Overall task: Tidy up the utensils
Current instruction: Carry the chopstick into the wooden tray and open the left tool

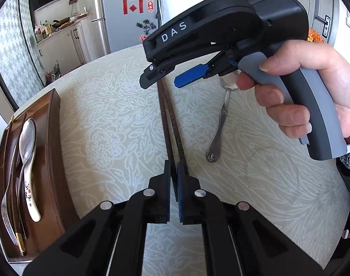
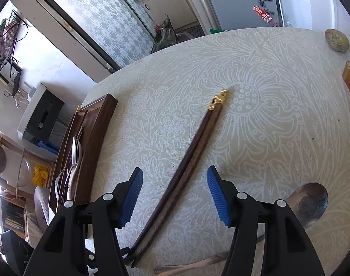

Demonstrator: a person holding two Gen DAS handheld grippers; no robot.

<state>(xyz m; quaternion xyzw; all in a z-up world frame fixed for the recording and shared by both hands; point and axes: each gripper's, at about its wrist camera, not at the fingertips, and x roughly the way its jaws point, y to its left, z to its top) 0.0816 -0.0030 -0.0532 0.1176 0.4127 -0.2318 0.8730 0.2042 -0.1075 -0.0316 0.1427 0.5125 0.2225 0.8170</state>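
Brown wood forms the tray (image 1: 54,138) at the table's (image 1: 110,115) left edge, holding a metal spoon (image 1: 27,135), a white ceramic spoon (image 1: 31,197) and a fork (image 1: 8,218). Toward the middle, the left hand-held gripper (image 1: 174,191) is pinched narrow on the near ends of the dark chopsticks (image 2: 186,168), which lie on the patterned cloth with their gold tips pointing away. Further right, the right hand-held gripper (image 2: 175,195) hangs wide apart above the chopsticks without touching them, and a silver spoon (image 1: 218,126) lies just beside.
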